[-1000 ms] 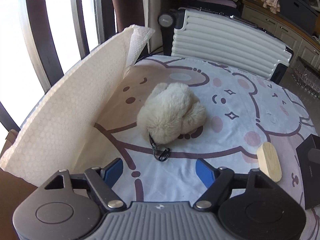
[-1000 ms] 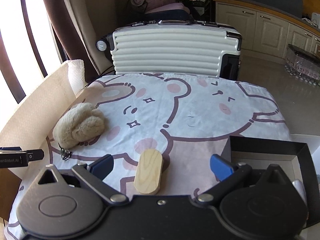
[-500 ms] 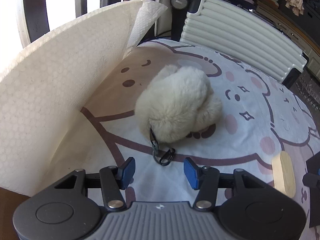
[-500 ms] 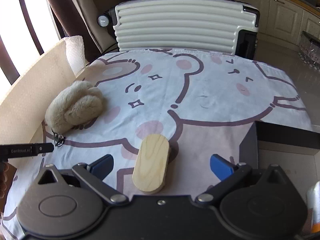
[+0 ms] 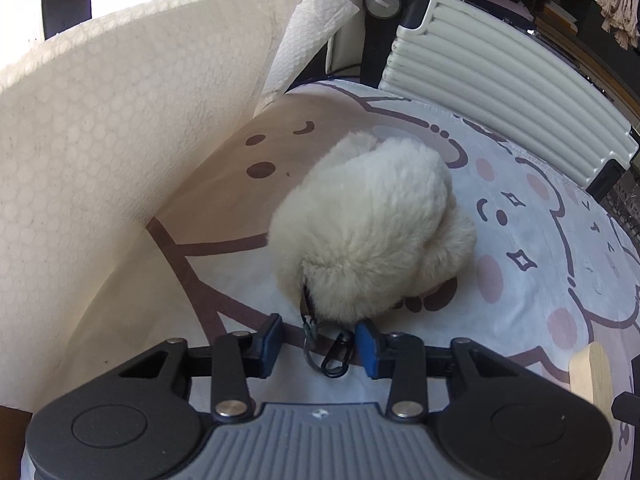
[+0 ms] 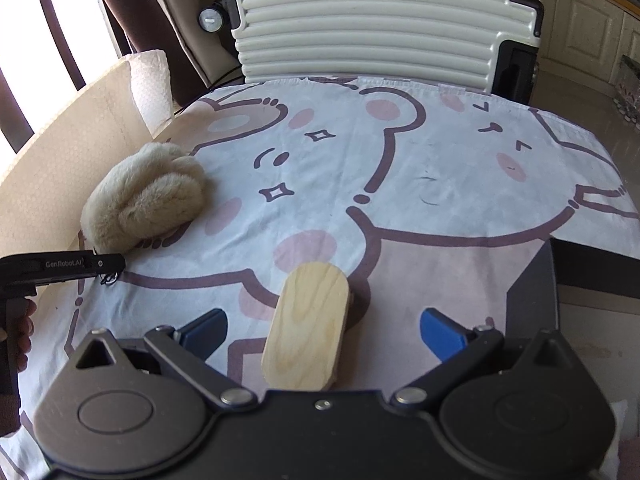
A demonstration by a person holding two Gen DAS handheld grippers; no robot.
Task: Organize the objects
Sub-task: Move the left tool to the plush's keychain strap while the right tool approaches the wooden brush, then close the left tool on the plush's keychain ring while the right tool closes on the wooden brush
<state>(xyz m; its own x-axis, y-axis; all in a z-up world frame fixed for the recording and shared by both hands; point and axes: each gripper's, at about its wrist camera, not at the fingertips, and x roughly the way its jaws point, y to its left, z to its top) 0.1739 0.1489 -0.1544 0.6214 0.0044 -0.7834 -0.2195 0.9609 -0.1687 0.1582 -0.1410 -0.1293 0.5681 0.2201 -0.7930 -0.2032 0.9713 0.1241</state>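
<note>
A cream fluffy plush toy (image 5: 376, 232) lies on the bear-print cloth (image 5: 532, 224), with a black clip and ring (image 5: 330, 350) at its near end. My left gripper (image 5: 320, 342) is open, narrowed, its blue pads on either side of the clip, just below the plush. The plush (image 6: 144, 196) and left gripper (image 6: 108, 262) also show in the right wrist view. My right gripper (image 6: 322, 334) is open wide, straddling an oval wooden block (image 6: 308, 324) lying on the cloth; the pads stand apart from it.
A curved sheet of white bubble wrap (image 5: 120, 152) stands along the left edge. A ribbed white suitcase (image 6: 384, 28) stands behind the table. A black box (image 6: 536, 280) sits at the right edge. Kitchen cabinets (image 6: 584, 20) are at far right.
My left gripper moved forward to the plush and narrowed its jaws around the clip. My right gripper moved forward and lower over the wooden block, still wide open.
</note>
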